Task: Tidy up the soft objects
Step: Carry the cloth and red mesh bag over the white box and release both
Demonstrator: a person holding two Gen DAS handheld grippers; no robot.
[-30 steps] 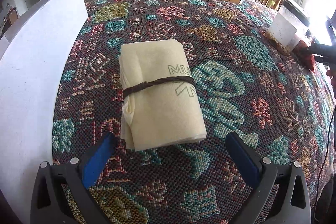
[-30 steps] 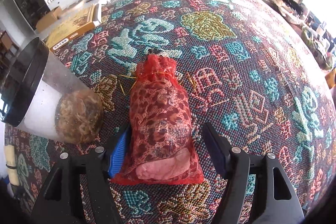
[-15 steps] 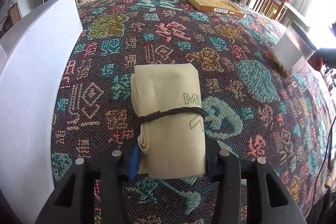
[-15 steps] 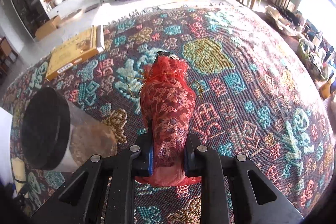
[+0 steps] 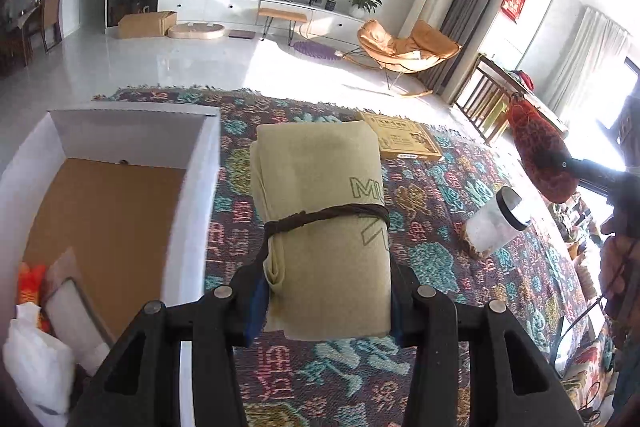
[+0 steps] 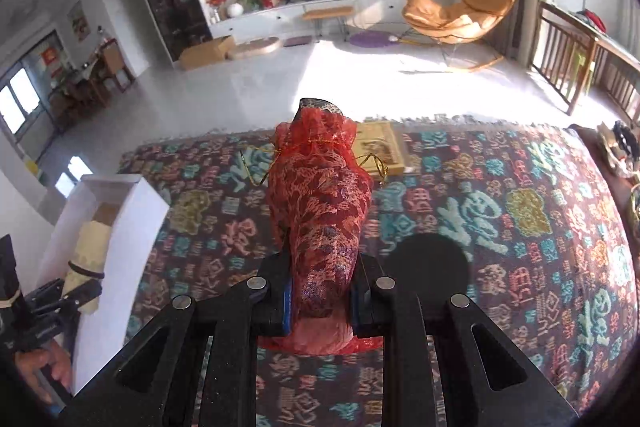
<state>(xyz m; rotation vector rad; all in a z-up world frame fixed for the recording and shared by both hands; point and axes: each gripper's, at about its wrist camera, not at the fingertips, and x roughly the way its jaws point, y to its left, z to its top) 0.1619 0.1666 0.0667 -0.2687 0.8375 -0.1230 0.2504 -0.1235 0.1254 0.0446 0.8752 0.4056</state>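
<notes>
Aloft above the patterned rug [image 5: 436,211], two soft bundles ride in a person's two tools. The left hand-held gripper [image 5: 326,297] pinches the near end of a cream cloth roll [image 5: 320,211], which stands out over the rug just beside an open white box [image 5: 200,187]. The roll is folded fabric cinched at the waist by a dark cord [image 5: 328,217], with grey-green lettering on one flank. It looks light and yielding; the pads dent it slightly, and the free end holds its line without drooping, which suggests a fairly firm wrap. A hold near the cord, where the layers are bound tightest, seems safest; the loose edges would likely slide or unfold.

The right hand-held gripper [image 6: 318,301] is pressed onto the lower part of a red lace pouch [image 6: 320,211], also lifted clear of the rug. The pouch is sheer, gathered at the neck with a gold drawstring [image 6: 374,163], and bulges softly below the jaws. It probably weighs little, squashes easily and could snag; gripping the filled body, not the frilly neck, appears wise.

A clear jar with a black lid [image 5: 496,223] lies on the rug.
</notes>
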